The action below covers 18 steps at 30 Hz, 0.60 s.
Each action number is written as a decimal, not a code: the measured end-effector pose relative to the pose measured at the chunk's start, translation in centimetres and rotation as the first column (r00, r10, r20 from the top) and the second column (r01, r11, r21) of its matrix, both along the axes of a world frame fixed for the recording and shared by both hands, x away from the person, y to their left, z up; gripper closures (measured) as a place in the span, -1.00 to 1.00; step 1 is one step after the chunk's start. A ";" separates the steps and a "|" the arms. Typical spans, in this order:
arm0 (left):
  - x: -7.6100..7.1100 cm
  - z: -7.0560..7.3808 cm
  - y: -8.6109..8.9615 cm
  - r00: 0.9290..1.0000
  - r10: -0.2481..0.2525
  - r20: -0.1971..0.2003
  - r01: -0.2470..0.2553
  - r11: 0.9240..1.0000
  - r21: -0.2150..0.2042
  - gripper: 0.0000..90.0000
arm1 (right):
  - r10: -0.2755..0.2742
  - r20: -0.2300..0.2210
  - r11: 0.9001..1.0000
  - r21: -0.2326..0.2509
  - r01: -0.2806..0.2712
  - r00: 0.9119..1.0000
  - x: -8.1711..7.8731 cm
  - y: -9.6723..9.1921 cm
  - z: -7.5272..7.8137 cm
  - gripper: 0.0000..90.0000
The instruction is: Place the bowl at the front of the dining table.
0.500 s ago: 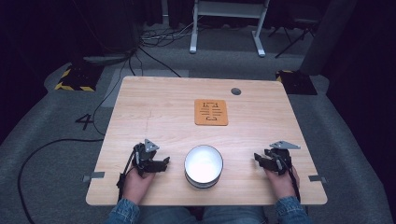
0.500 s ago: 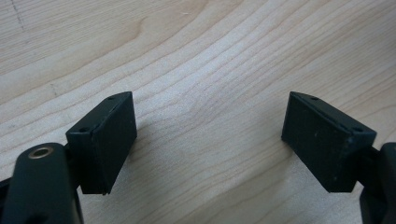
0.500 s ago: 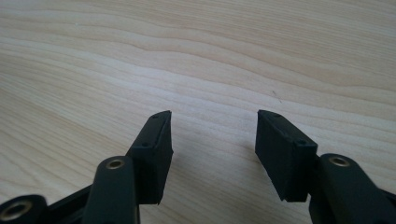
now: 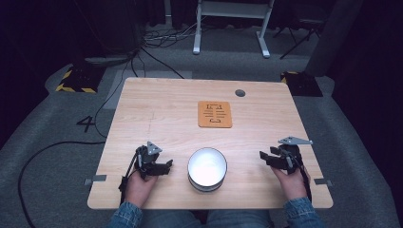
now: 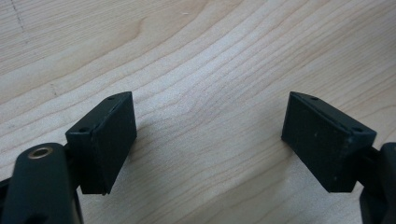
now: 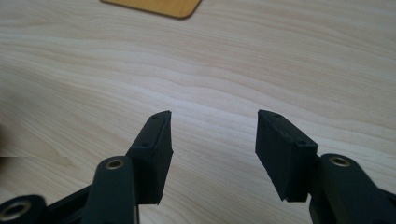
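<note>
— Resting on the wooden table (image 4: 157, 109) near your edge, the white bowl (image 4: 207, 169) sits between your two grippers, apart from both. What do you make of it?

— It looks like glazed ceramic or enamel — so I'd judge it stiff, fairly heavy for its size, slick at the rim and likely to chip if knocked. Take it by the rim, one jaw inside and one outside, or steady it from both sides.

— Which way does it point?

— Mouth straight up, standing upright. It's round, so it has no long axis across the table; you can come at it from any side.

— And your tools?

— Your left gripper (image 4: 164, 167) has its jaws spread wide over bare wood, holding nothing. Your right gripper (image 4: 264, 157) is also parted and empty, its jaws aimed across the table, with the orange mat (image 4: 215, 114) farther off toward the far side.
</note>
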<state>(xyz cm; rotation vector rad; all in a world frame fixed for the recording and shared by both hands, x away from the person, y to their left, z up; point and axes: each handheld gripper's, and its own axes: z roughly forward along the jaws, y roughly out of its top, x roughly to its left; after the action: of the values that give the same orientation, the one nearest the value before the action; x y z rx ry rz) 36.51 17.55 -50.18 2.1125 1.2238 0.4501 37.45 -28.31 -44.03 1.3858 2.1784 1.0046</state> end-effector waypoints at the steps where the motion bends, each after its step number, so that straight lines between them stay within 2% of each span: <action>1: 0.0 0.0 0.0 1.000 -0.001 -0.001 0.001 1.000 -0.001 -0.60 | 0.004 0.002 1.000 0.006 -0.004 1.000 0.0 0.0 0.2 0.01; 3: 0.0 0.0 0.0 1.000 -0.001 -0.001 0.001 1.000 0.000 -0.60 | 0.008 0.000 1.000 0.027 -0.008 1.000 -0.1 0.2 0.9 0.01; 8: 0.0 0.0 0.0 1.000 0.000 0.000 0.000 1.000 0.000 -0.60 | 0.023 0.001 0.999 0.028 -0.023 1.000 0.0 0.7 1.9 0.01; 13: 0.0 0.0 0.0 1.000 0.000 -0.001 0.000 1.000 0.000 -0.60 | 0.059 0.035 0.998 0.016 -0.060 0.998 -0.1 2.1 3.6 0.01; 15: 0.0 0.0 0.0 1.000 0.000 0.000 0.000 1.000 -0.001 -0.60 | 0.062 0.040 0.998 0.012 -0.063 0.997 -0.1 2.3 3.8 0.01; 18: 0.0 0.0 0.0 1.000 0.000 -0.001 0.000 1.000 -0.002 -0.60 | 0.087 0.048 0.996 0.026 -0.089 0.995 -0.3 3.2 4.6 0.01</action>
<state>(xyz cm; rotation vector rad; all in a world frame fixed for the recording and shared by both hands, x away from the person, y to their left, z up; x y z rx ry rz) 36.51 17.55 -50.17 2.1110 1.2249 0.4473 37.15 -25.09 -39.44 1.2748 2.2156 1.0922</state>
